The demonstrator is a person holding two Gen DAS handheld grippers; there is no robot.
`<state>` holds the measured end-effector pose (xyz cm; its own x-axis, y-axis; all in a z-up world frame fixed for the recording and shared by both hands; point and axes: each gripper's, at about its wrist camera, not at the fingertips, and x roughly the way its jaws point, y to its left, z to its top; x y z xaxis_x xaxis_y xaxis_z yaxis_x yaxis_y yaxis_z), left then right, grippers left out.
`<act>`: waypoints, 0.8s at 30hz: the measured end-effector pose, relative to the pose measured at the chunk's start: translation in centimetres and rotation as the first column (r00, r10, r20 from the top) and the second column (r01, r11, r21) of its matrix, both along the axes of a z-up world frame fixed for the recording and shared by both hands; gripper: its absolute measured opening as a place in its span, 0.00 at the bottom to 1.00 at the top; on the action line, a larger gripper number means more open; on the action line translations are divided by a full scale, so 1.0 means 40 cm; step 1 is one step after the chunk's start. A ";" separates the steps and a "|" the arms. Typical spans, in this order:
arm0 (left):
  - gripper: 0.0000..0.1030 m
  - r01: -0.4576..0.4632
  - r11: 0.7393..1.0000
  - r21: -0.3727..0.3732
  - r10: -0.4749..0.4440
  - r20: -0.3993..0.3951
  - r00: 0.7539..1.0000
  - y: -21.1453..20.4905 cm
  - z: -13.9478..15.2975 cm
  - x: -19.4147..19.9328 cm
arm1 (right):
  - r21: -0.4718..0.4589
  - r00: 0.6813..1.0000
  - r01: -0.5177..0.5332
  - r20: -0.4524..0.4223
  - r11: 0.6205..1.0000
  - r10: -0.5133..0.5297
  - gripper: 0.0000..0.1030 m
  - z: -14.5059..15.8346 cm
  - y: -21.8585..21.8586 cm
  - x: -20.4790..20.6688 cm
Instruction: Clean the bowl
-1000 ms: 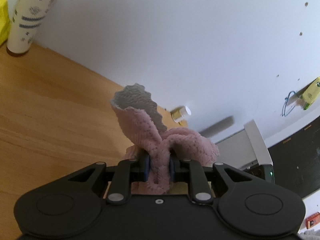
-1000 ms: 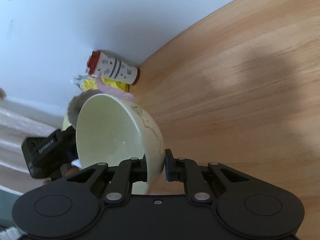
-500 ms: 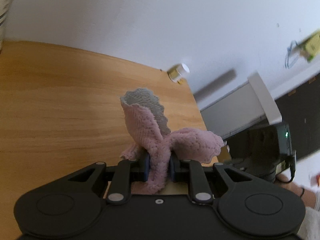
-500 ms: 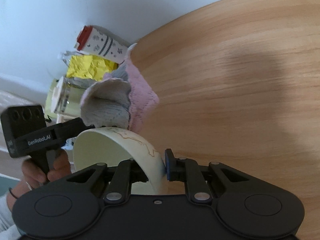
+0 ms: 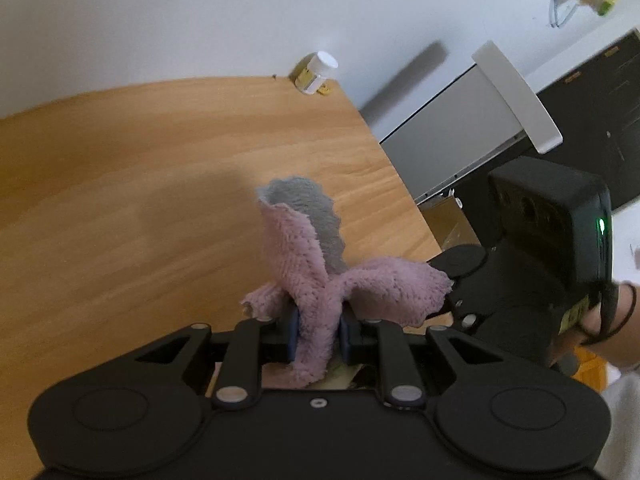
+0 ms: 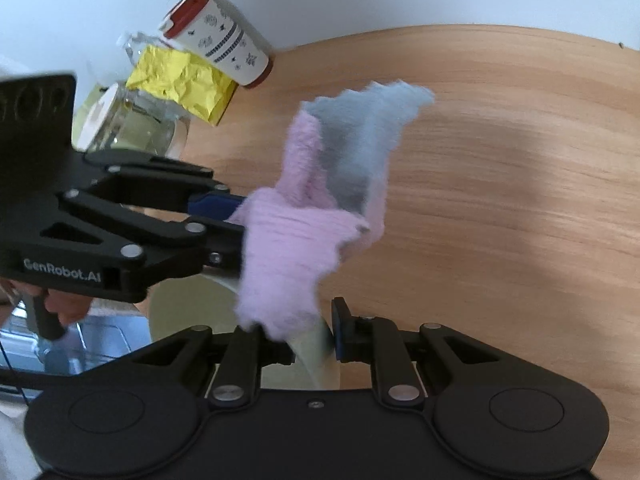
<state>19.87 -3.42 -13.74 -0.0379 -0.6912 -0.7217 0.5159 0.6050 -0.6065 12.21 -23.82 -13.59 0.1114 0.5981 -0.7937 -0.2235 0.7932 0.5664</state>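
Observation:
My left gripper point(image 5: 316, 334) is shut on a pink and grey cloth point(image 5: 308, 268), which sticks up from between its blue pads. In the right wrist view the left gripper point(image 6: 236, 216) comes in from the left and holds the cloth point(image 6: 304, 216) over the cream bowl point(image 6: 200, 312). My right gripper point(image 6: 314, 344) is shut on the rim of that bowl, which is mostly hidden behind the cloth and the gripper body. The right gripper's body point(image 5: 548, 240) shows at the right of the left wrist view.
A wooden table point(image 6: 500, 168) lies under both grippers. A red-lidded patterned cup point(image 6: 220, 40), a crumpled yellow packet point(image 6: 180, 84) and a glass jar point(image 6: 132, 128) stand at its back left. A small white-capped bottle point(image 5: 316, 72) stands by the wall. A metal sink point(image 6: 80, 344) lies lower left.
The left gripper has swung the cloth toward the right gripper, and the cloth now hangs over the bowl. The bowl has sunk lower in the right wrist view and is mostly covered.

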 end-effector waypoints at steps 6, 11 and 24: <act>0.17 -0.026 1.000 0.009 0.027 -0.020 0.999 0.000 -0.003 0.003 | -0.030 1.000 -0.024 0.014 0.999 0.024 0.18 -0.005 0.020 -0.010; 0.17 -0.048 0.999 0.017 0.049 -0.036 0.998 -0.001 -0.006 0.005 | -0.030 1.000 -0.004 0.024 1.000 0.004 0.18 -0.005 0.019 -0.017; 0.18 -0.219 0.975 0.032 0.221 -0.079 0.972 0.095 -0.035 0.011 | -0.038 0.998 0.066 0.026 0.997 -0.065 0.19 -0.010 -0.009 -0.014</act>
